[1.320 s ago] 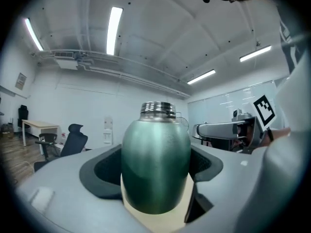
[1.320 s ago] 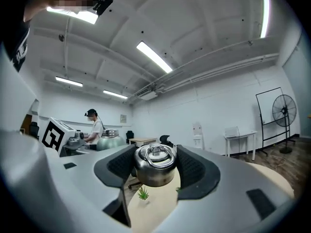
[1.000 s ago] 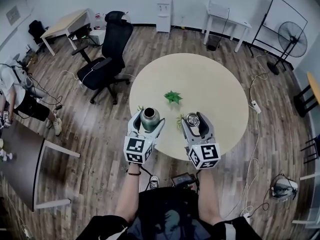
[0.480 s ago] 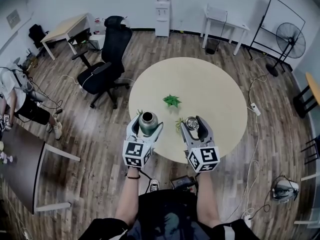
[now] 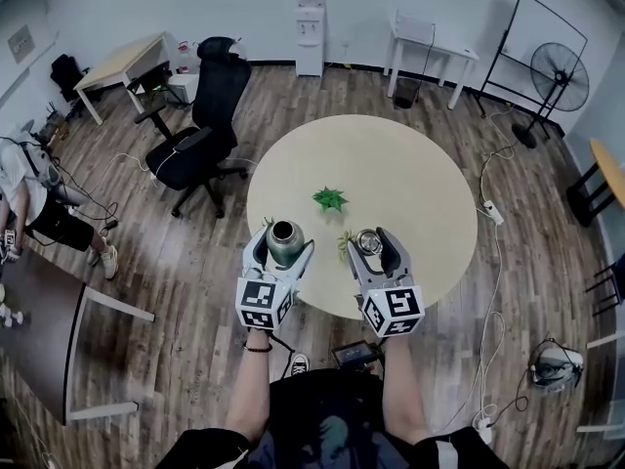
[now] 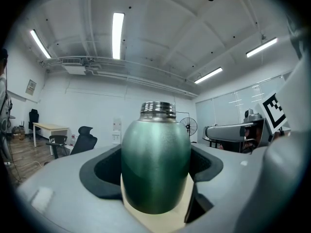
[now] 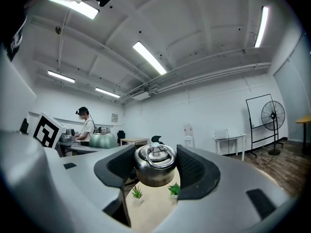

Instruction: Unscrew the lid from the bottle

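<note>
Checking the edges first: how much room do you have?

Both my grippers reach in over the near edge of the round table (image 5: 410,164). Their marker cubes (image 5: 262,301) hang out past that edge, above the wood floor (image 5: 186,262). The table's far half and its right side lie bare. A small green plant (image 5: 330,199) sits near the middle, ahead of my grippers and between them. A smaller sprig (image 5: 344,240) stands just left of my right gripper (image 5: 371,242). An office chair (image 5: 200,115) stands off the far-left edge, and a fan (image 5: 559,71) is well away past the far-right edge.

Where is the bottle?

It is in my left gripper (image 5: 283,244), just inside the table's near-left edge. The green bottle (image 6: 155,164) stands upright between the jaws, which are spread wide with both pads pressed against its sides. Its threaded steel neck (image 6: 158,108) is bare and the mouth is uncovered. I cannot tell whether its base touches the table.

And the lid?

The steel lid (image 7: 155,165) is off the bottle and clamped between my right gripper's pads, ring handle on top. It is over the table near the near edge, level with the bottle, to its right and clear of it.
</note>
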Demonstrator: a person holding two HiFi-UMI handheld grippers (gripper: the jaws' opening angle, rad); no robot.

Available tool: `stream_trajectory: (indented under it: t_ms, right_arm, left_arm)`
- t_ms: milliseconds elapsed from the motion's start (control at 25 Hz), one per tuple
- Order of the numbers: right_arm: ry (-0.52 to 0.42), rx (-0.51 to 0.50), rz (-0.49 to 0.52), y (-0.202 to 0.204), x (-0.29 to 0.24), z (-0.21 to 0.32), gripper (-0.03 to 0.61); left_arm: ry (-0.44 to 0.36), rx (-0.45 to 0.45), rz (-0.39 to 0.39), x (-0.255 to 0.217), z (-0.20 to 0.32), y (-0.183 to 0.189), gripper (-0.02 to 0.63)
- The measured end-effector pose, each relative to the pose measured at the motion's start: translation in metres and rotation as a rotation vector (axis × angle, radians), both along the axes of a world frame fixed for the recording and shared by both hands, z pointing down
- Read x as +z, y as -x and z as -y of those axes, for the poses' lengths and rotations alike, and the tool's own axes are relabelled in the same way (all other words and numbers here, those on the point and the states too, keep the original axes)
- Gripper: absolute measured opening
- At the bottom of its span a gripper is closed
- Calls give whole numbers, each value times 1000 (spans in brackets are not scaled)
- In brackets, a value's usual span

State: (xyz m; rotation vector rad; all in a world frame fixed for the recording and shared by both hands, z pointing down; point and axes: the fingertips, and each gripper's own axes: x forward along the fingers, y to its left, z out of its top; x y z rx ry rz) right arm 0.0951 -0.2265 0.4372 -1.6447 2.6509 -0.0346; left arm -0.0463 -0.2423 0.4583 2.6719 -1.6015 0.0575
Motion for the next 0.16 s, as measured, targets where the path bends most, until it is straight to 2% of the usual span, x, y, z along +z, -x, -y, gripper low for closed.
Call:
stream_trajectory:
  t_ms: [160]
  right_arm:
    - [2,2,-7,-1,1,-2,265]
  left_arm:
    - [0,6,1,1,-3,-4,382]
